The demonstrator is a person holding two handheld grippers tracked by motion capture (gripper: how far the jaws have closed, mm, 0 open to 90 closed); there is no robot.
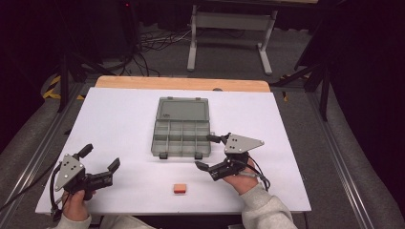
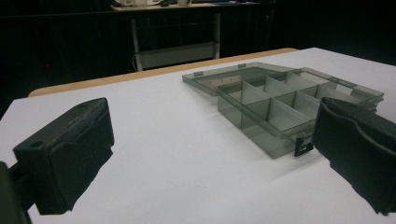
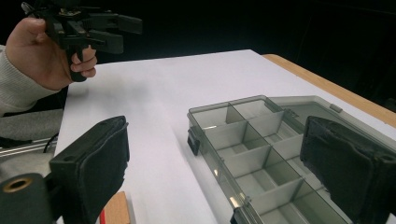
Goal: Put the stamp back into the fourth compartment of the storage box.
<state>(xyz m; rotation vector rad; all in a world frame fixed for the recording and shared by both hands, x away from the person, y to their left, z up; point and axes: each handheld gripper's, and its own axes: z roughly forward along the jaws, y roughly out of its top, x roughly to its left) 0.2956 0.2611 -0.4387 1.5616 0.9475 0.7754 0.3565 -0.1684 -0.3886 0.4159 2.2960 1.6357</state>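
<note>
Small orange block (image 1: 179, 189) low in the middle: looks light and hard; grab its flat sides. Right gripper (image 1: 204, 152) jaws wide, empty.

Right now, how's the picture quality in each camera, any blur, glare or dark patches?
High view: the white table is evenly lit, the room behind is near black, and the image is soft overall. Left gripper view: the organizer box is fairly sharp, while the near black jaws are dark and slightly soft. Right gripper view: small glints on the box dividers, the orange block is cut off at the bottom edge, and the background is black.
</note>
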